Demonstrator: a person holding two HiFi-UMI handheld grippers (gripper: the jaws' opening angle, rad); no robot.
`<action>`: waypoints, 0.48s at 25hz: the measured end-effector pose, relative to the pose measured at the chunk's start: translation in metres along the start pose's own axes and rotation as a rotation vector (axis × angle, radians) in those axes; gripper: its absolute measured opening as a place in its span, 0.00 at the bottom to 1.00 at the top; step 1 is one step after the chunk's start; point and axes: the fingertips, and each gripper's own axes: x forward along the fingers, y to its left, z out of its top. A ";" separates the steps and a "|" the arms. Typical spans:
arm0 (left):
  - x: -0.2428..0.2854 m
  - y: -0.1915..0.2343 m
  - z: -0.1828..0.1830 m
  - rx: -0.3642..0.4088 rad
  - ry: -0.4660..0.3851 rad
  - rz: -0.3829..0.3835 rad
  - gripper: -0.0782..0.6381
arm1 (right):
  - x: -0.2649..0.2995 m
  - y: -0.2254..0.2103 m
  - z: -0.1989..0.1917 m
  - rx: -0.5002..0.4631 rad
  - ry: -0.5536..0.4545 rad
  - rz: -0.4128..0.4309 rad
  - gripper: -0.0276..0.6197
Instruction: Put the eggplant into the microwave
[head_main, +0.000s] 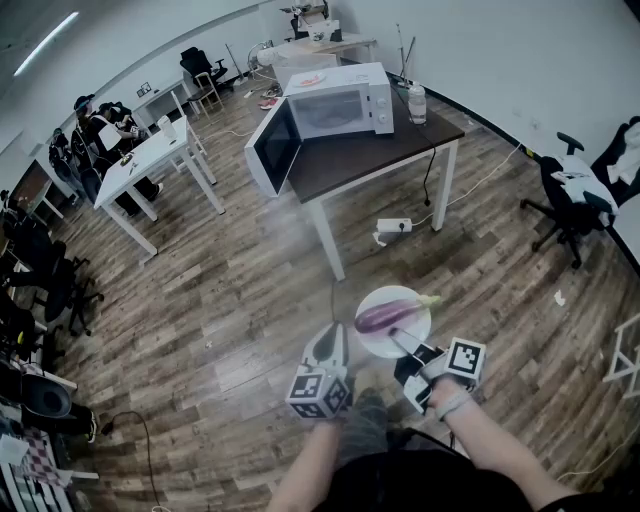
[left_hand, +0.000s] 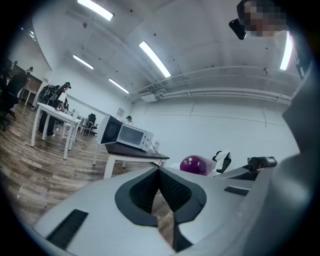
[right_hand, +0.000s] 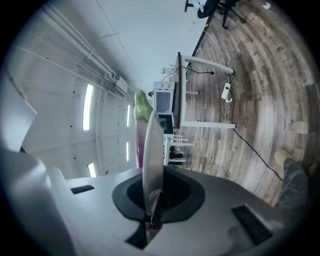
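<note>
A purple eggplant with a green stem lies on a white plate. My right gripper is shut on the plate's near rim and holds it level above the floor. In the right gripper view the plate shows edge-on between the jaws, the eggplant behind it. My left gripper hovers just left of the plate, shut and holding nothing; its view shows the eggplant to the right. The white microwave stands ahead on a dark table, its door swung open to the left.
A water bottle stands right of the microwave. A power strip and cables lie on the wood floor under the table. An office chair is at the right. White tables with seated people stand far left.
</note>
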 end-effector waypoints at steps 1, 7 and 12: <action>0.008 0.000 0.001 0.002 0.002 -0.002 0.11 | 0.004 0.000 0.006 -0.001 0.000 0.004 0.05; 0.051 0.009 0.007 0.017 0.017 -0.021 0.11 | 0.033 -0.001 0.036 0.000 -0.006 0.017 0.05; 0.086 0.028 0.015 0.014 0.033 -0.022 0.11 | 0.060 0.000 0.060 0.006 -0.019 0.009 0.05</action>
